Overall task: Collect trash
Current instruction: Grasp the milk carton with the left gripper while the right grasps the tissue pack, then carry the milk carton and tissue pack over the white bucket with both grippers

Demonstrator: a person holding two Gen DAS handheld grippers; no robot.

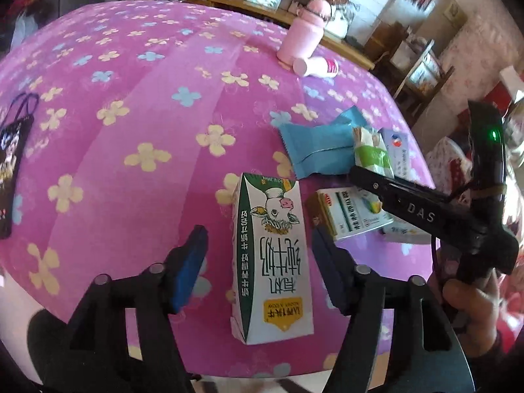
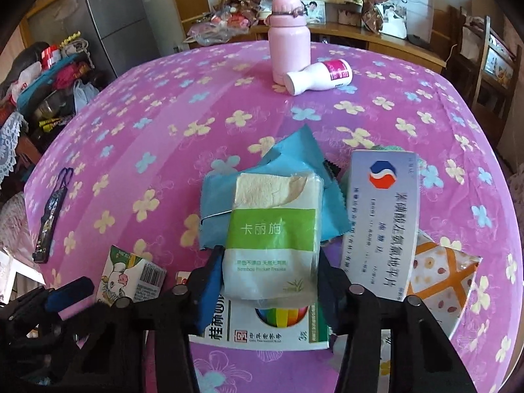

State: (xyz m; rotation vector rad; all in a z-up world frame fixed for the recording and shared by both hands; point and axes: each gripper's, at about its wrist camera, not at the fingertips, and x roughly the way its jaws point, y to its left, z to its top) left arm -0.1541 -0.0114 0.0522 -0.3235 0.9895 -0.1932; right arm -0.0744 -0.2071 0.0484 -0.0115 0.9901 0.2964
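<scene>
While the left gripper [image 1: 258, 258] stands spread around the milk carton [image 1: 270, 255], the right gripper [image 2: 268, 281] pinching the soft tissue pack [image 2: 273, 239] at lower centre could let it slip.

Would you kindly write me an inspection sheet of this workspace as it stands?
Surface: table under pink flowered cloth.
Job's things: milk carton lying flat; tissue pack; blue wrapper; medicine boxes.
Clutter: pink flask upright, white bottle on its side, dark pouch.
Grippers: left gripper open, straddling the carton; right gripper shut on the tissue pack.
Cables: nothing seen.
Surroundings: fridge, wooden shelf.
</scene>
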